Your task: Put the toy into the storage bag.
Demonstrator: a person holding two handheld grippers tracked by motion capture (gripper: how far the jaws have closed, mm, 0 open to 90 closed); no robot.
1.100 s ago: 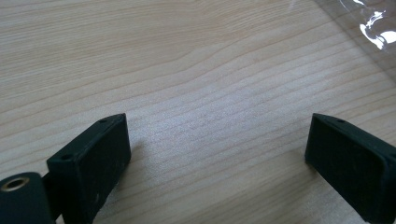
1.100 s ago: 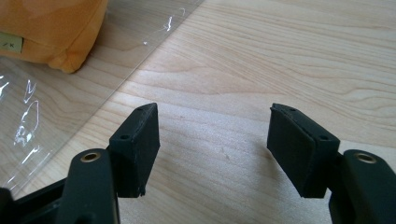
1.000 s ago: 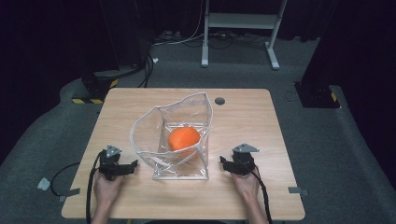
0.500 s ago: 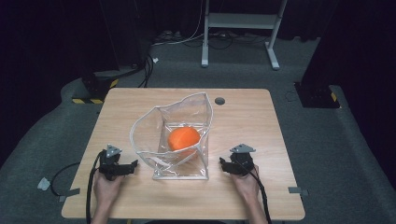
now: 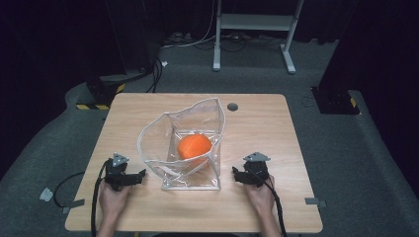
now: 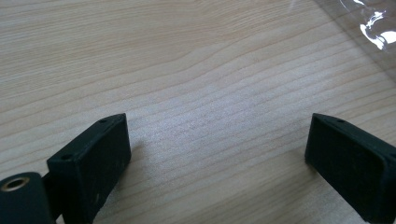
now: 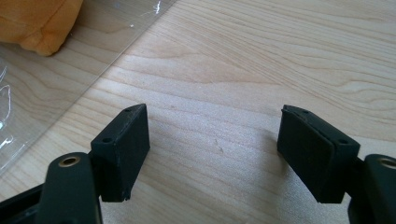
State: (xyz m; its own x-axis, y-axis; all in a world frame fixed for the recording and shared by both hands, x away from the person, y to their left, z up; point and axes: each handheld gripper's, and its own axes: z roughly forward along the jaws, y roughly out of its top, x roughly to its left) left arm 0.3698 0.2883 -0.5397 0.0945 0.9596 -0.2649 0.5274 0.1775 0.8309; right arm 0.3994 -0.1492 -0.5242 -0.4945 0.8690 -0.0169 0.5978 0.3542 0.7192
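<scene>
Both tongs are resting on the tabletop point(image 5: 123, 118) flanking the clear plastic bag point(image 5: 163, 143) holding an orange ball point(image 5: 193, 146): left tongs point(image 5: 141, 174) gaping wide and empty, right tongs point(image 5: 236, 174) empty, having just been opening.

table point(image 5: 276, 128): pale wood, fine wavy grain lines. bag point(image 5: 184, 143): clear plastic, white glints on creases. ball point(image 5: 193, 146) inside bag: bright orange, plain. left gripper point(image 5: 140, 176), right gripper point(image 5: 236, 174): black, grey plate on top. cables: black. floor point(image 5: 346, 148): dark grey. yellow-black striped tape point(image 5: 91, 106) beyond table's far left corner.
</scene>
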